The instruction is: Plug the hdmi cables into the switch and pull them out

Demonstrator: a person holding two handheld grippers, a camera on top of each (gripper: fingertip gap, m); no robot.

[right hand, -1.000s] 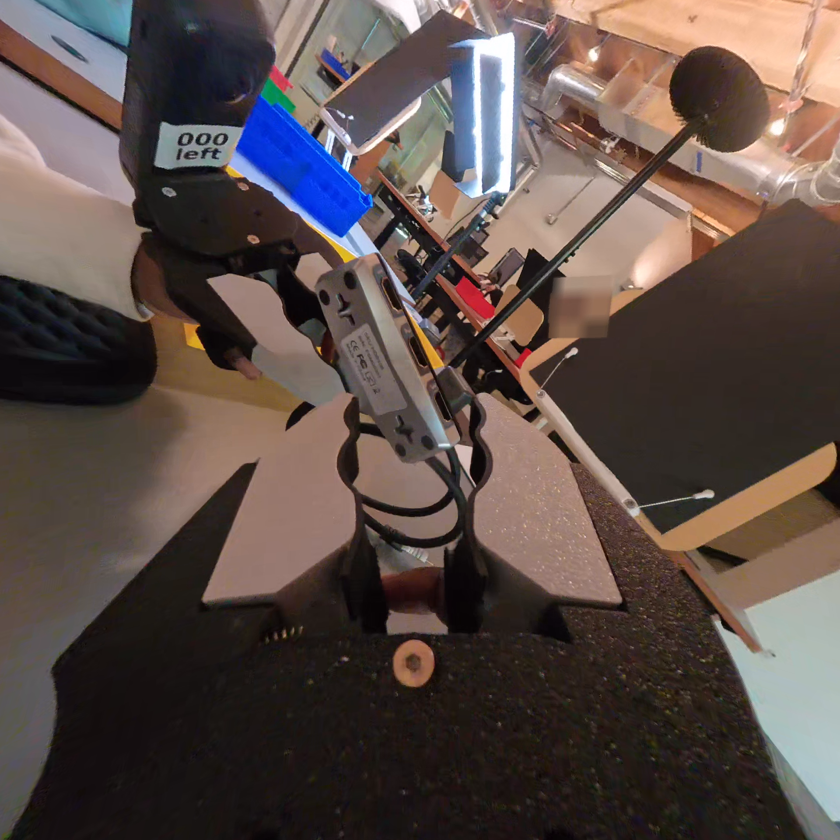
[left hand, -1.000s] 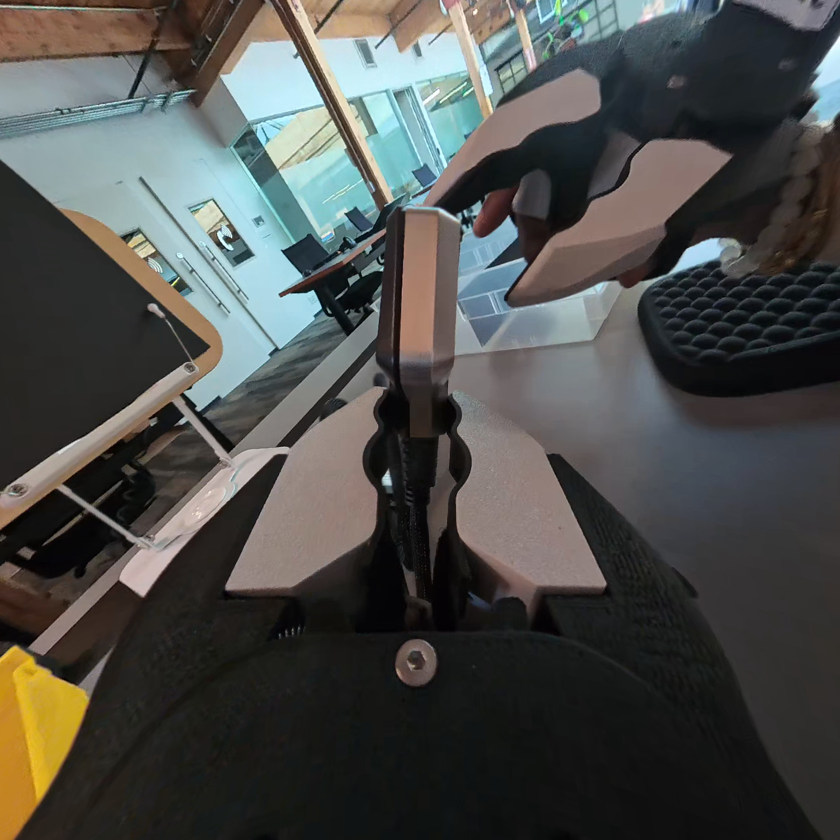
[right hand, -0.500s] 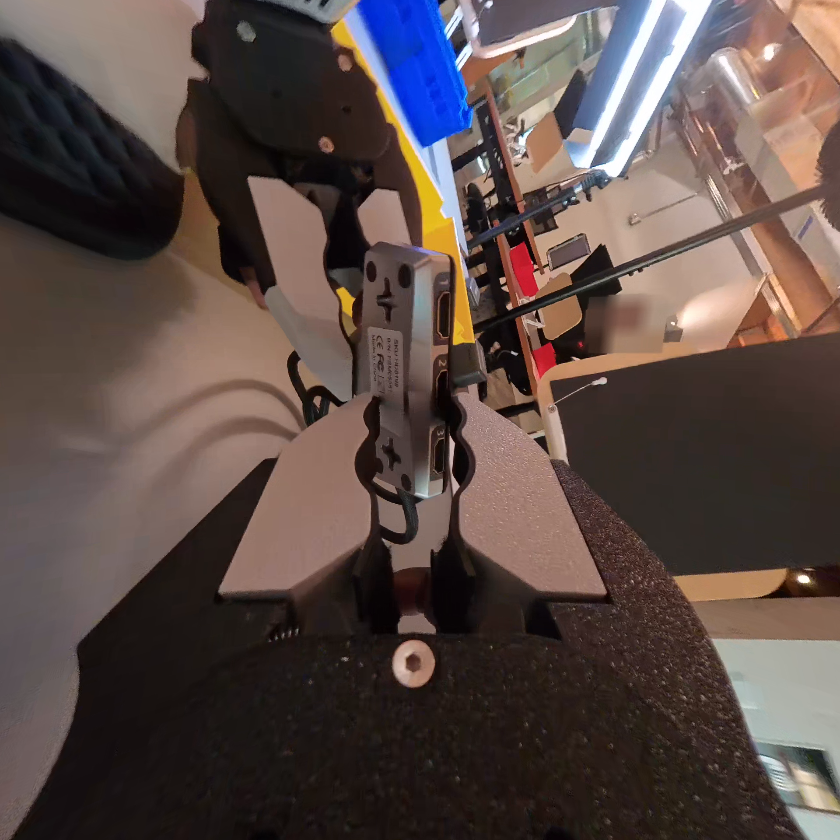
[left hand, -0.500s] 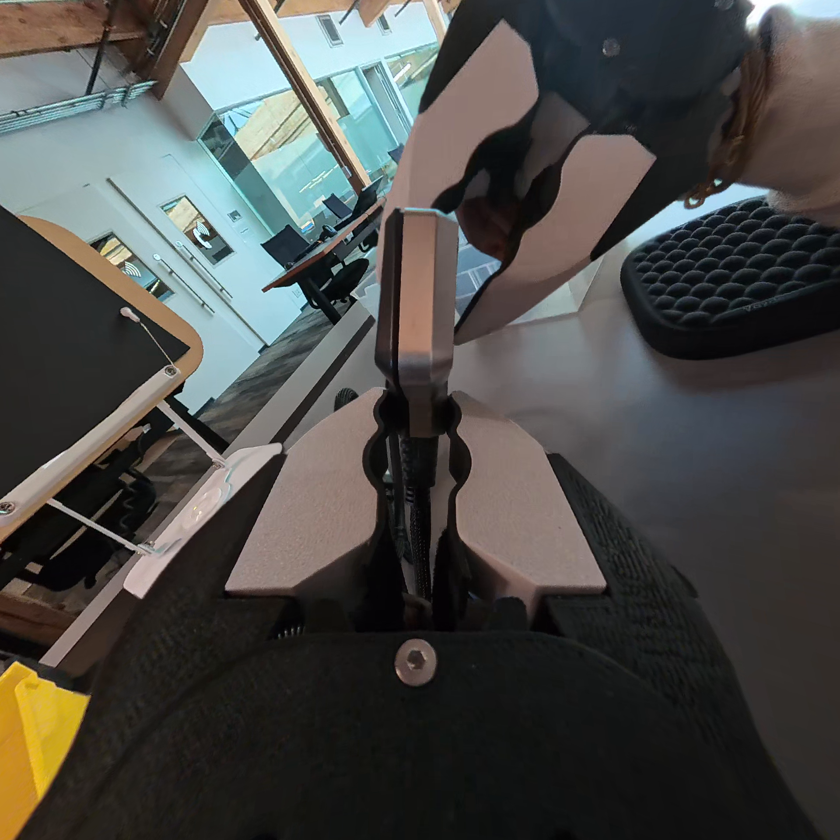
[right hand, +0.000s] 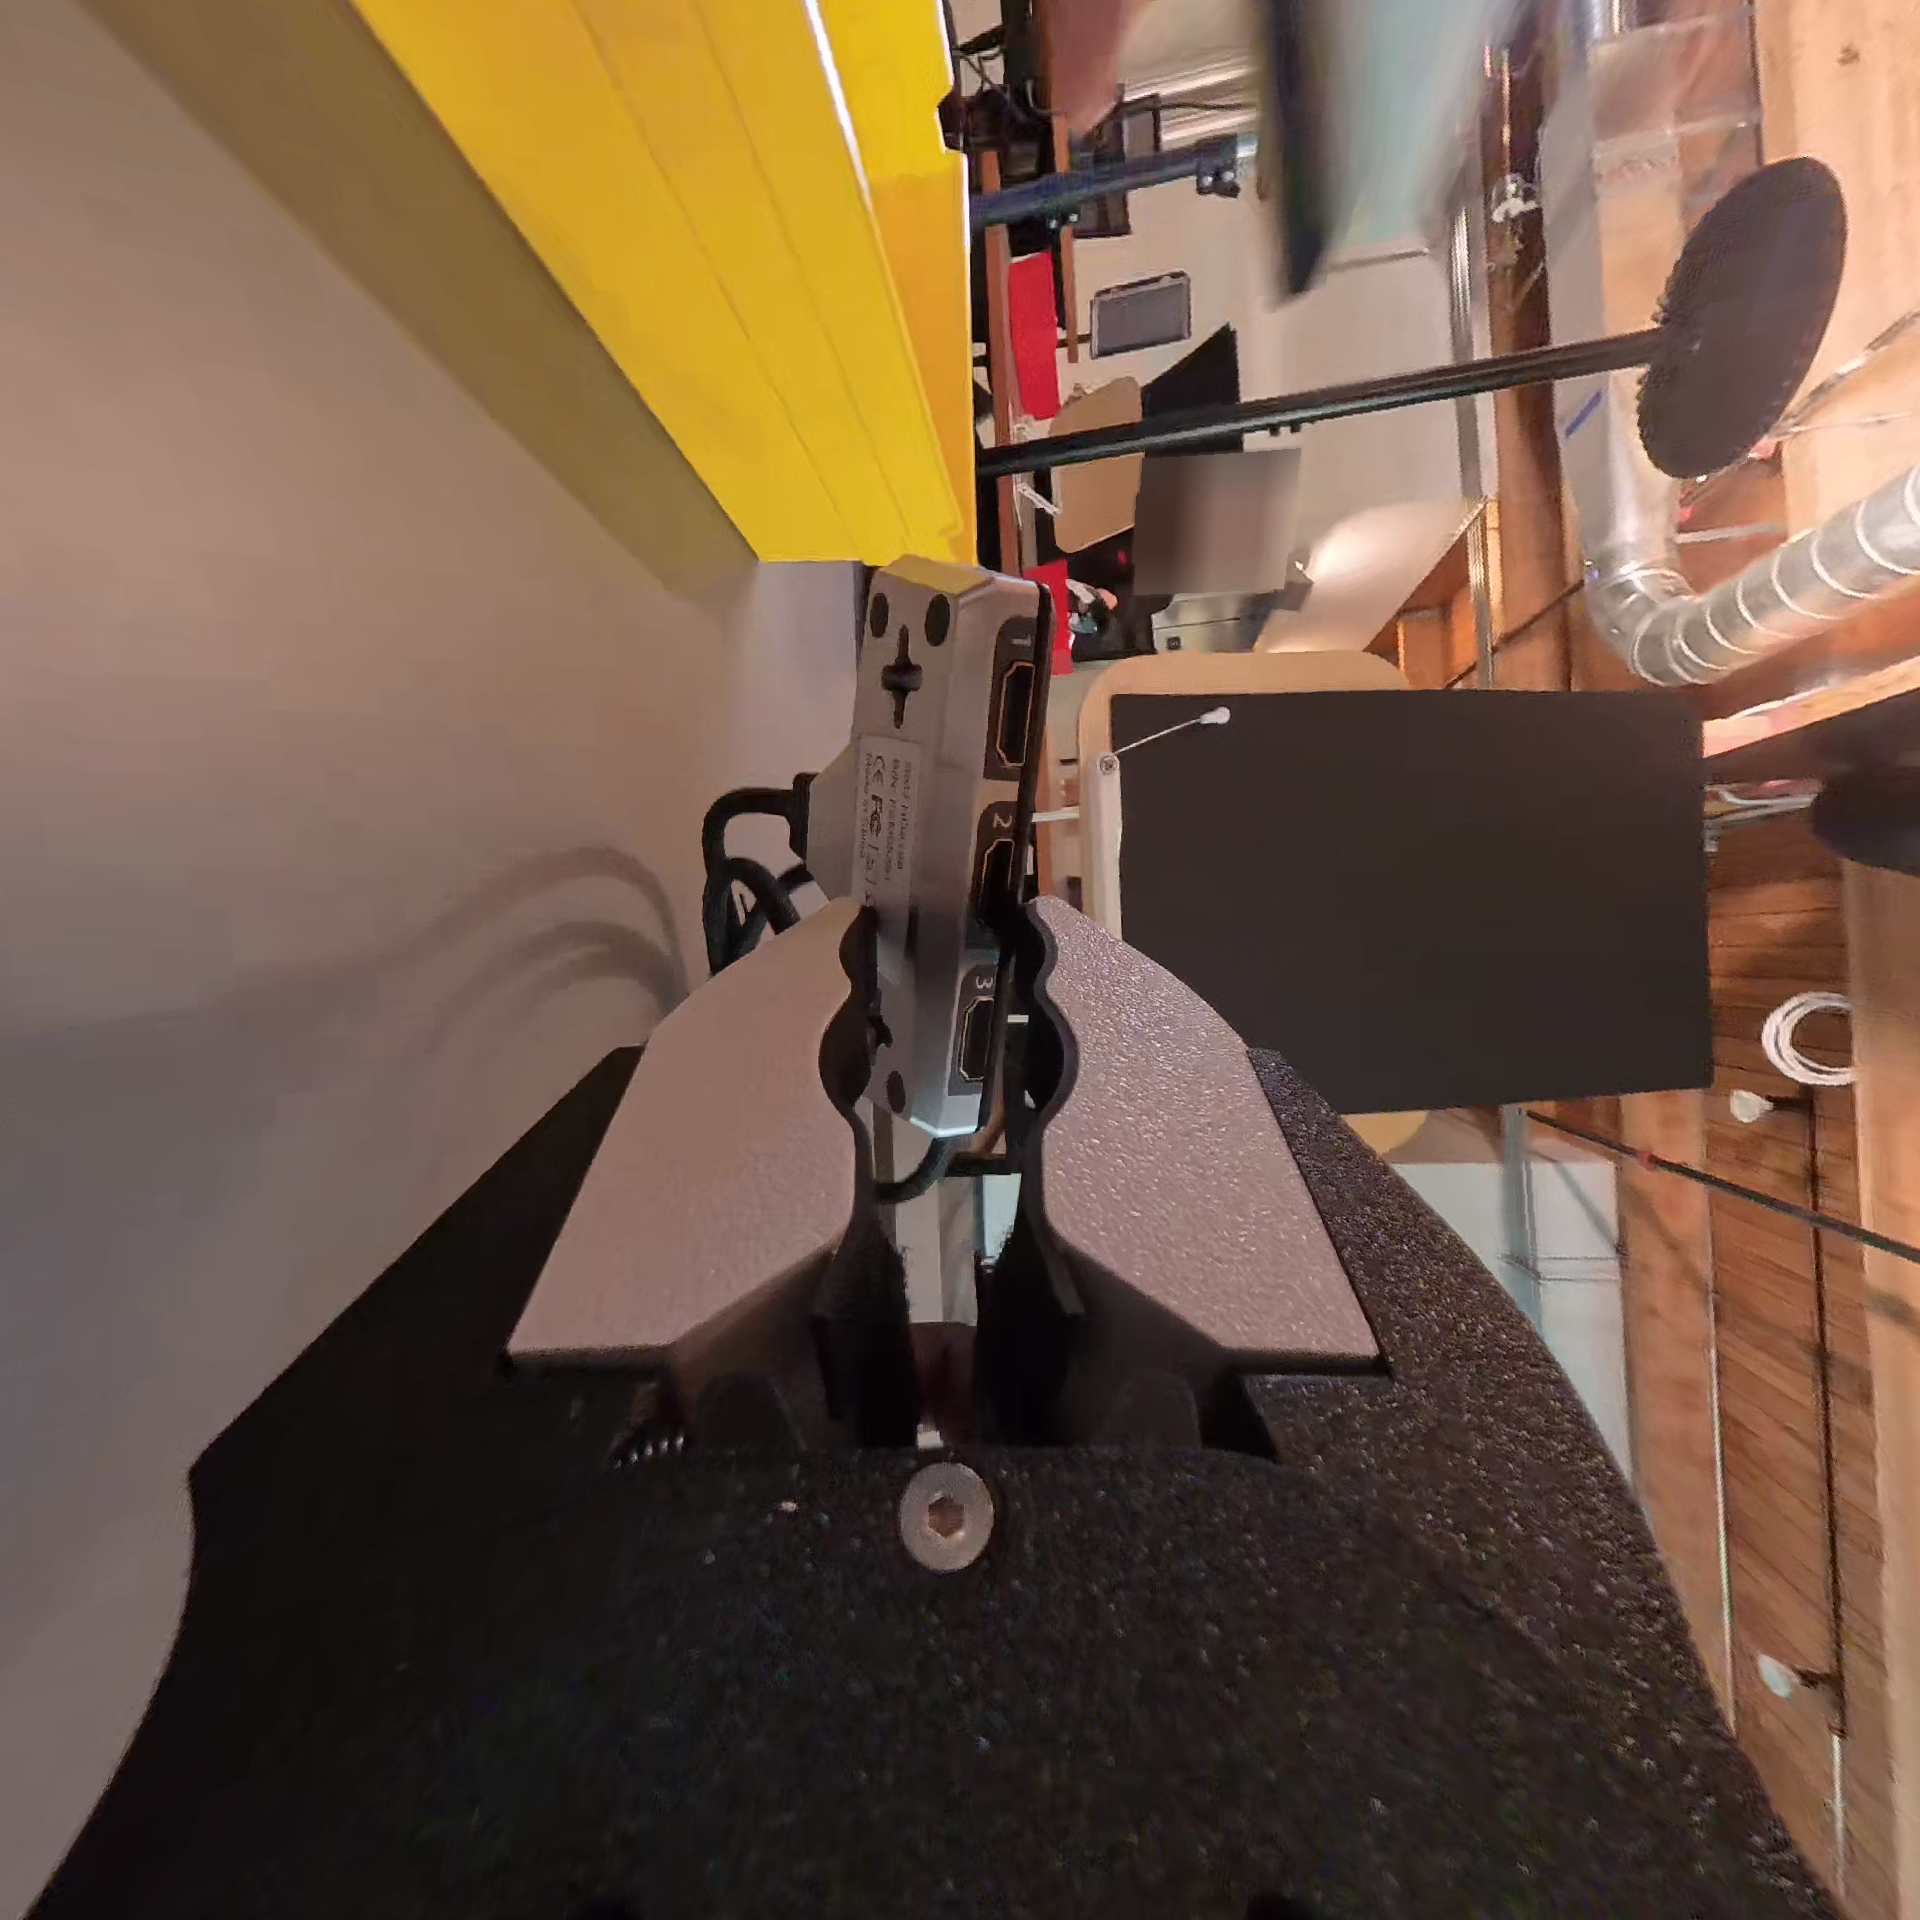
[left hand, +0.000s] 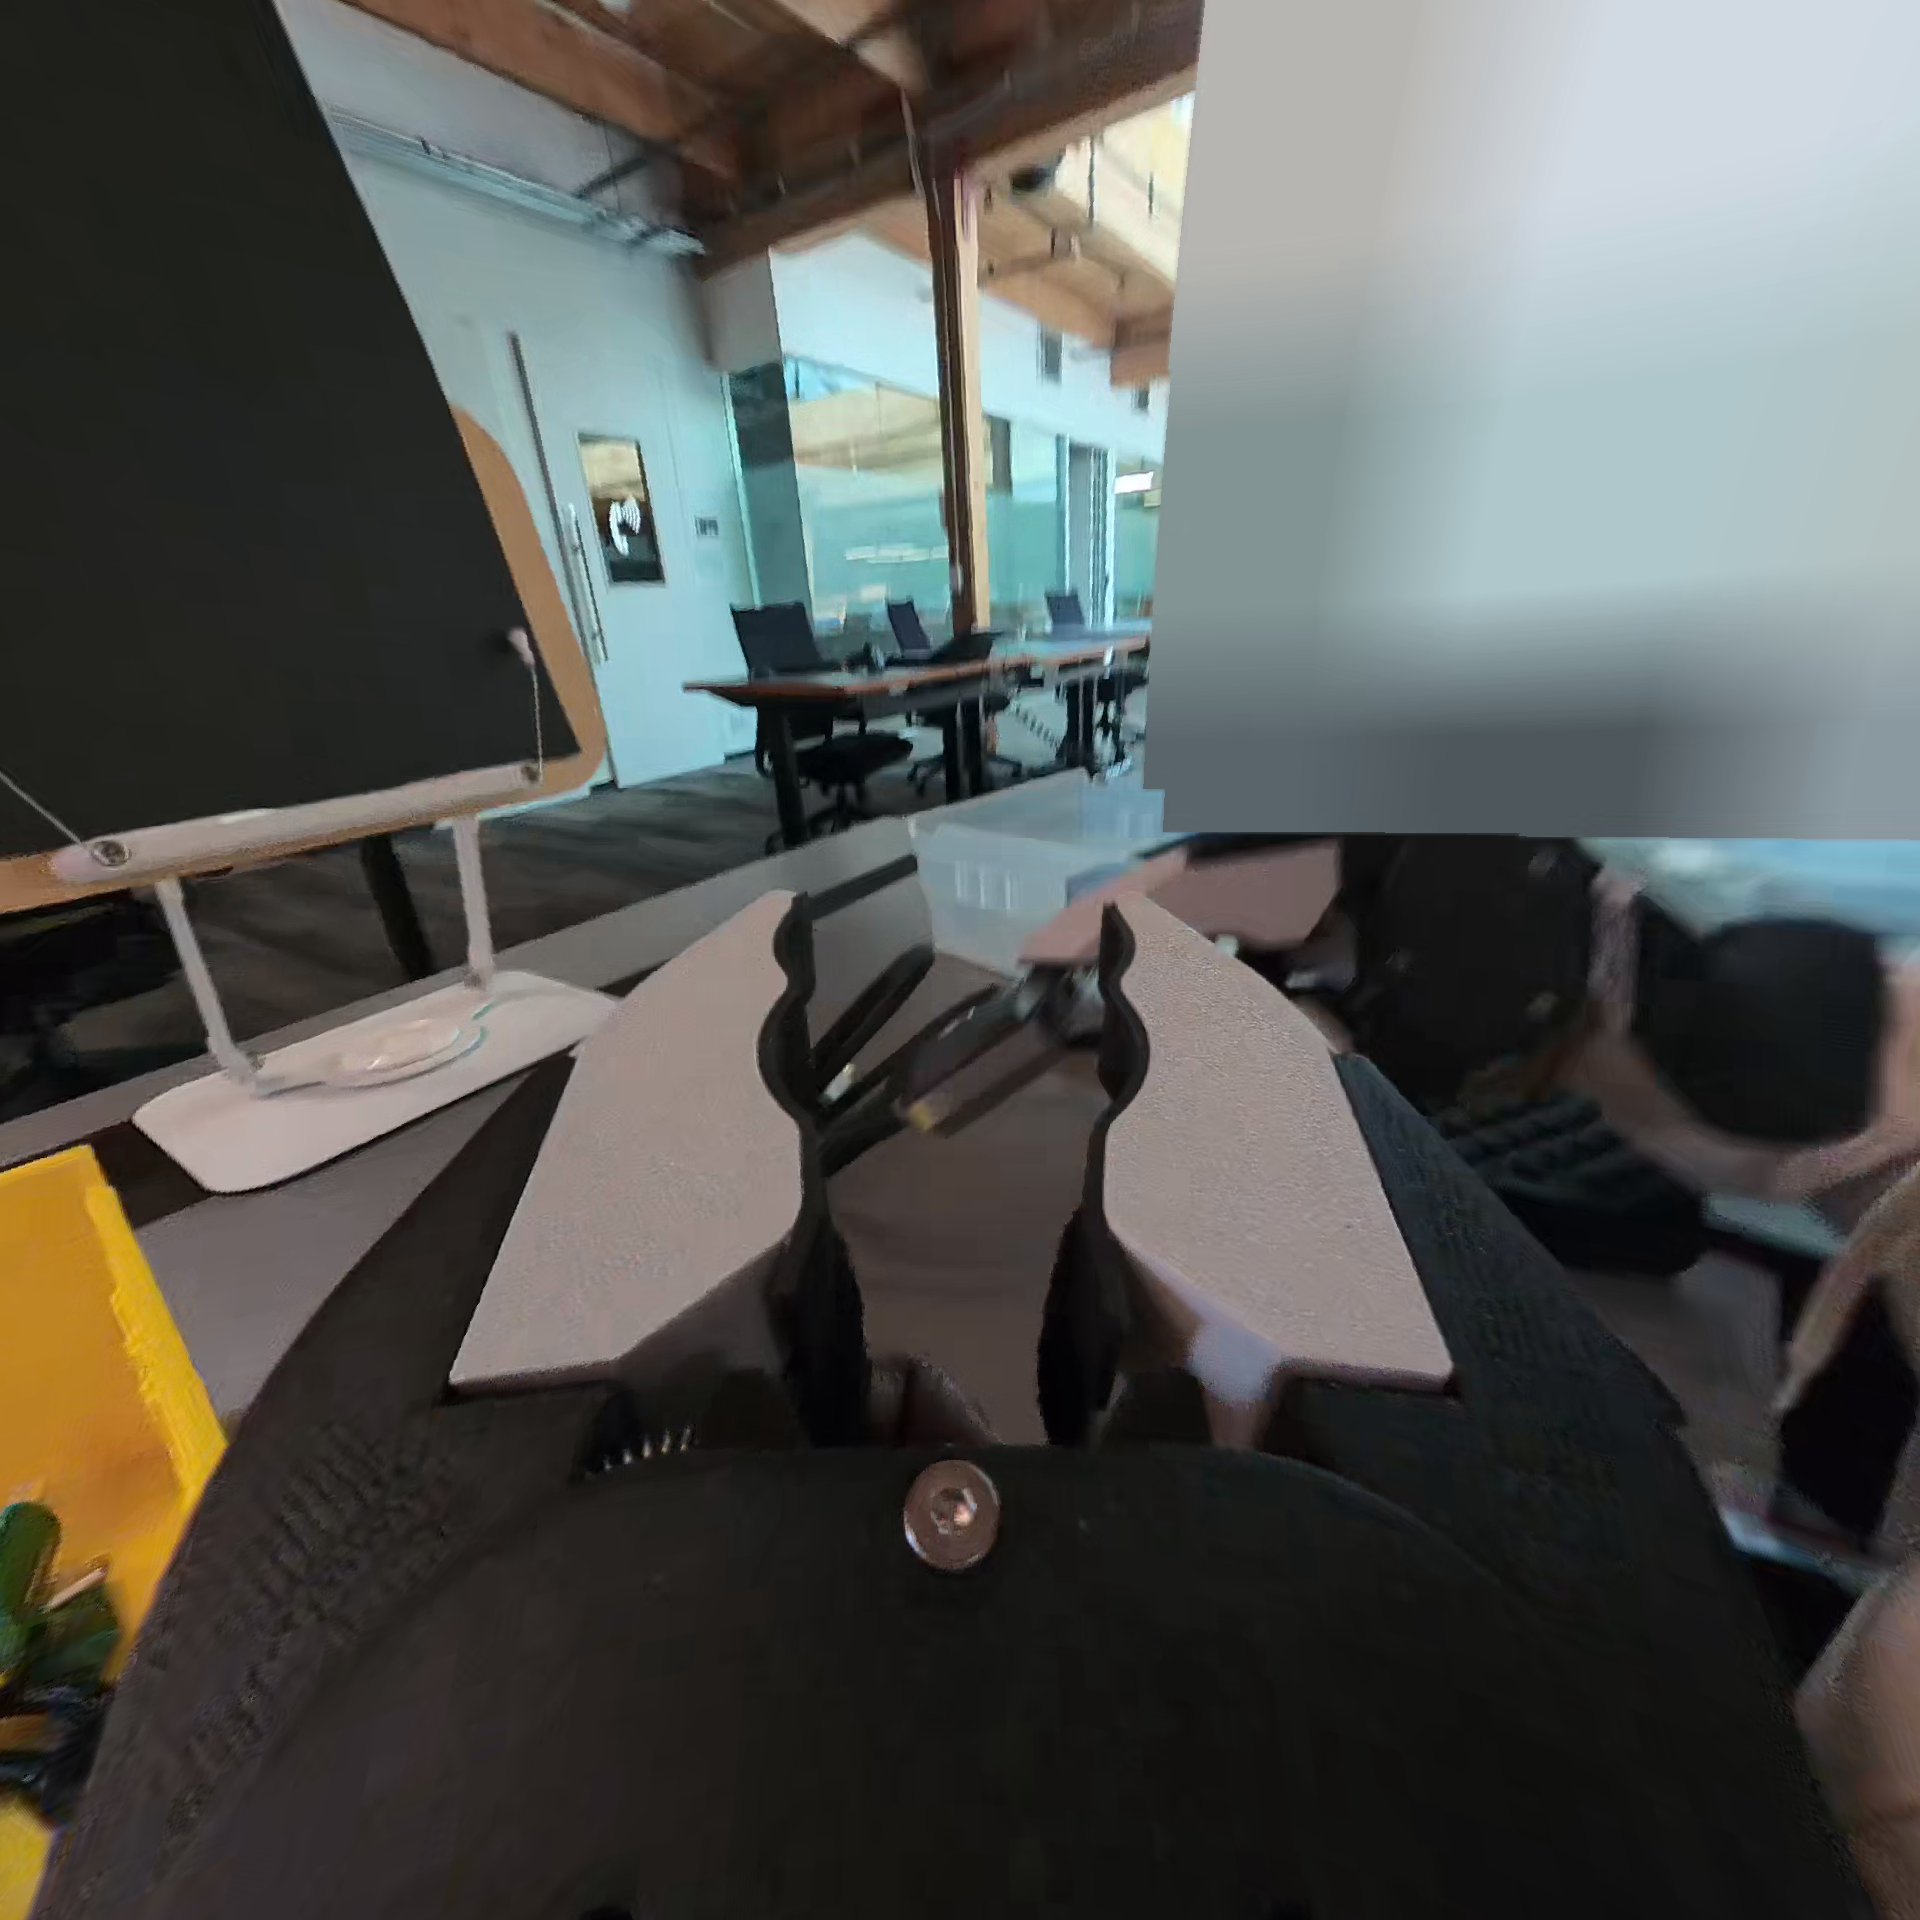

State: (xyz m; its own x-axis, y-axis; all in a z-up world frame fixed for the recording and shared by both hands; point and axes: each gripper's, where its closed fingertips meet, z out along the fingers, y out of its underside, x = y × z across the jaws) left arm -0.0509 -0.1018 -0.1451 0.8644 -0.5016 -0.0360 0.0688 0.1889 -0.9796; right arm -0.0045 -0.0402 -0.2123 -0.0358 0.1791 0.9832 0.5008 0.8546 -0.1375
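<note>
Three ports on the switch (right hand: 940, 831) look empty; the right gripper (right hand: 940, 1023) pinches it above the tabletop (right hand: 312, 727). Left gripper (left hand: 951, 997), jaws spread, must next seize an HDMI plug (left hand: 961, 1075) lying ahead

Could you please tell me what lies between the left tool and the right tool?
In the left wrist view, two black HDMI cable plugs sit between the open left tool and the blurred right tool.
</note>
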